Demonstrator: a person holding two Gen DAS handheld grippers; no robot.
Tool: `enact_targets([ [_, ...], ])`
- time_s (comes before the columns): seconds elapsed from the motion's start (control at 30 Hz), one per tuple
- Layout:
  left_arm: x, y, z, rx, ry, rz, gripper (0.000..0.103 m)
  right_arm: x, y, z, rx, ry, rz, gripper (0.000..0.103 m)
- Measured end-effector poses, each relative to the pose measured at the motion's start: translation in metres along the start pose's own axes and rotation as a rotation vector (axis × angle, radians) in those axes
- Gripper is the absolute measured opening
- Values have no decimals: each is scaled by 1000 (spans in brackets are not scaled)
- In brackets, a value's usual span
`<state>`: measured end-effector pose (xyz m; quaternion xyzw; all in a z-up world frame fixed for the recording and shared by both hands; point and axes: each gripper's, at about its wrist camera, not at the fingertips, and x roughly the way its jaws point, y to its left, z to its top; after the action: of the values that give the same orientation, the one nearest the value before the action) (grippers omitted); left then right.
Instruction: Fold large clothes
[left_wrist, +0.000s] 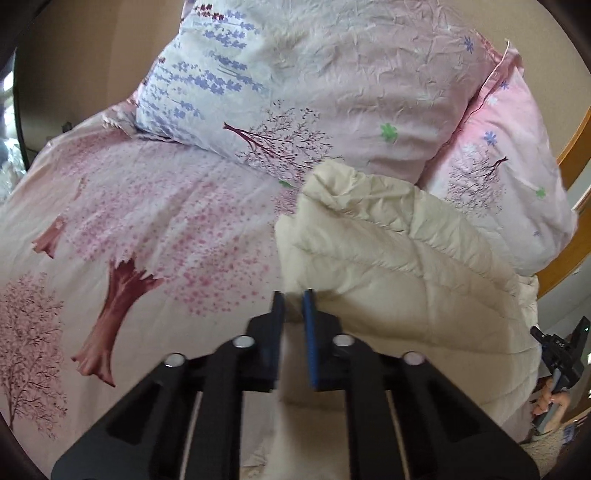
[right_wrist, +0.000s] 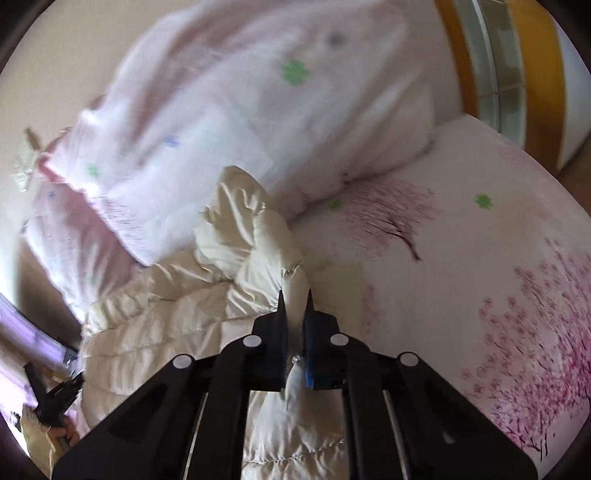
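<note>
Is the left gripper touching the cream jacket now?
Touching. In the left wrist view, the left gripper has both fingers closed on a fold of the cream jacket, with fabric between them.

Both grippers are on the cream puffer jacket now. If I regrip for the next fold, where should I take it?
Probably the thin outer edge of the cream puffer jacket, coming in from the side, low over the bedsheet. The quilted middle is too puffy. The left gripper and right gripper already pinch such edges.

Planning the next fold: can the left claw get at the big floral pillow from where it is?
Probably not yet: the left claw is shut on the cream puffer jacket, which lies between it and the floral pillow.
</note>
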<state>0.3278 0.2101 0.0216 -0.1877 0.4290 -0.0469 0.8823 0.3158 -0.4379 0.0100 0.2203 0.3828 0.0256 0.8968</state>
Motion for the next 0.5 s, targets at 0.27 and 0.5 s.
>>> enact_targets([
  [0.27, 0, 10, -5, -50, -4, 20, 6, 7, 7, -14, -36, 30, -154, 41],
  [0.5, -60, -37, -16, 121, -250, 5, 51, -42, 56, -41, -247, -93, -76, 39],
])
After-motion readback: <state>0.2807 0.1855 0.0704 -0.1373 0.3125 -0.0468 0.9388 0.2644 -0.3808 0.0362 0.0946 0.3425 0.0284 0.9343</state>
